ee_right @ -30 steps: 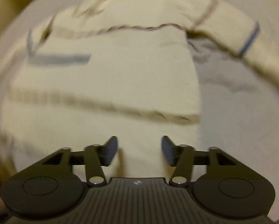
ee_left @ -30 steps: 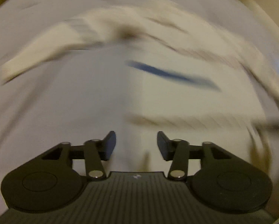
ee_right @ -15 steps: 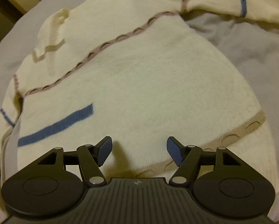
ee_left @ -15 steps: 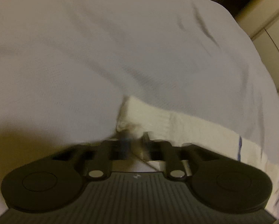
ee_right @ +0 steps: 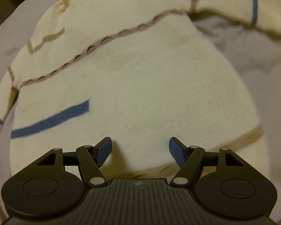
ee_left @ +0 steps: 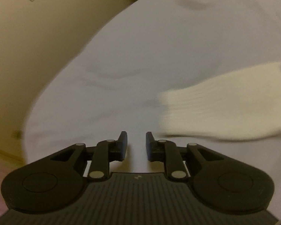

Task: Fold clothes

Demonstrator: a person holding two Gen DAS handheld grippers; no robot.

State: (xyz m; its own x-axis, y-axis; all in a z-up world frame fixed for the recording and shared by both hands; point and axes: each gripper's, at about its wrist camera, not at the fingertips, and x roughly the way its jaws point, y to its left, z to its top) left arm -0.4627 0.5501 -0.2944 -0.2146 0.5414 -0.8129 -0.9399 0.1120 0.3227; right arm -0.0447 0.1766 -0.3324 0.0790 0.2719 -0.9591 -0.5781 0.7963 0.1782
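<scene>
Here the cream sweater (ee_right: 149,86) lies spread on the pale grey sheet (ee_right: 253,56), its body crossed by a pinkish looped stripe (ee_right: 95,46) and a short blue bar (ee_right: 50,120), one sleeve (ee_right: 234,1) stretched across the top of the right wrist view. The right gripper (ee_right: 140,148) hangs low over the sweater's body, jaws wide apart and gripping nothing. In the left wrist view the left gripper (ee_left: 136,142) points at bare sheet (ee_left: 140,65); its jaws stand narrowly apart and are opening, with nothing between them. The ribbed cuff (ee_left: 225,105), blurred, lies near and to the right of those fingers, not touching them.
</scene>
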